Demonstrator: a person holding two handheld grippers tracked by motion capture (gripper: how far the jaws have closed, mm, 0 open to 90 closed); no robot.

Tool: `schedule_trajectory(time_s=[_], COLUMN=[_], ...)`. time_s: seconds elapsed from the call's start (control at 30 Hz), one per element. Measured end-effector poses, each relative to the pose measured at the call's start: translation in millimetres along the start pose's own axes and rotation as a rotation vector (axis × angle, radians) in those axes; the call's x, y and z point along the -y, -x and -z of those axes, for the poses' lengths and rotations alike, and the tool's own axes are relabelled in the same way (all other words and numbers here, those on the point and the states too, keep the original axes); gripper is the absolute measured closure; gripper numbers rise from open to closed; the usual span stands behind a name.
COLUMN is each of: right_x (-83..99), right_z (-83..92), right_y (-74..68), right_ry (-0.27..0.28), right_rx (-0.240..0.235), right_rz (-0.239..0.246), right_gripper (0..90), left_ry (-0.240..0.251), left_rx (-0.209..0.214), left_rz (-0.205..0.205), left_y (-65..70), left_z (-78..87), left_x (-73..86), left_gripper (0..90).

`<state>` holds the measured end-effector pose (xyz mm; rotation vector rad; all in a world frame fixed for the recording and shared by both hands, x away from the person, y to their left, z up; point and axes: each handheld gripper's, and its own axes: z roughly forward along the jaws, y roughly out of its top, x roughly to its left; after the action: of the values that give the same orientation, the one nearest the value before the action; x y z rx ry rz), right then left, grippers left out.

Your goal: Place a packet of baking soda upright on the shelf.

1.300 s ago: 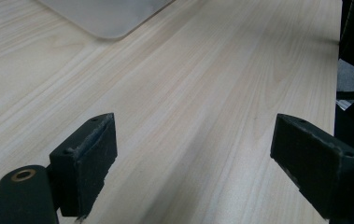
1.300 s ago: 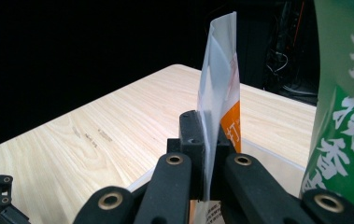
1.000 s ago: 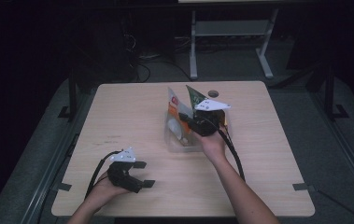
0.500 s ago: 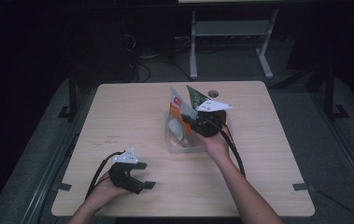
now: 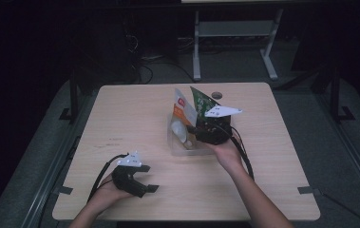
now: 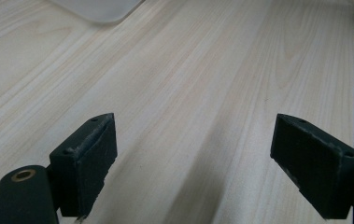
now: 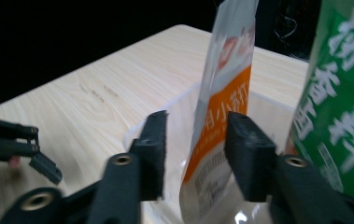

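A clear plastic container (image 5: 180,147) sits mid-table with two pouches standing in it: an orange and white pouch (image 5: 183,110) and a green pouch (image 5: 200,100). My right gripper (image 5: 194,130) reaches into the container from the right. In the right gripper view its jaws straddle the orange and white pouch (image 7: 221,93). The pouch lies against the right-hand jaw, with a gap at the other, so the right gripper (image 7: 198,119) is open. The green pouch (image 7: 338,102) stands just to the right. My left gripper (image 5: 149,179) rests near the table's front left, open and holding nothing (image 6: 196,122).
The wooden table (image 5: 120,114) has bare room to the left and along the front. A corner of the container (image 6: 95,9) lies beyond the left jaws. A small round hole (image 5: 216,95) marks the table's far side. Dark floor and a metal stand (image 5: 234,33) lie beyond.
The right gripper has drawn slightly toward the person at the container, and the pouches have shifted a little. The left gripper has barely moved.
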<state>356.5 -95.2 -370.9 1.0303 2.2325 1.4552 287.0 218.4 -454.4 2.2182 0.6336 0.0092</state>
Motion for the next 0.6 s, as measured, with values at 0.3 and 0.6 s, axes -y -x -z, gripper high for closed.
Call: schedule_trajectory(time_s=[0.3, 0.6], right_x=[14.5, 25.0], right_z=[23.7, 36.2], right_y=[4.6, 7.8], right_ry=[-0.024, -0.032], right_rx=[0.005, -0.025], right_rz=[0.01, 0.028], right_gripper=[42.9, 39.3], left_ry=[0.0, 0.008], left_rx=[-0.001, -0.009], left_rz=[-0.02, -0.026], left_y=[-0.1, -1.1], left_z=[0.3, 2.4], left_x=[0.7, 0.8], left_gripper=[14.3, 14.4])
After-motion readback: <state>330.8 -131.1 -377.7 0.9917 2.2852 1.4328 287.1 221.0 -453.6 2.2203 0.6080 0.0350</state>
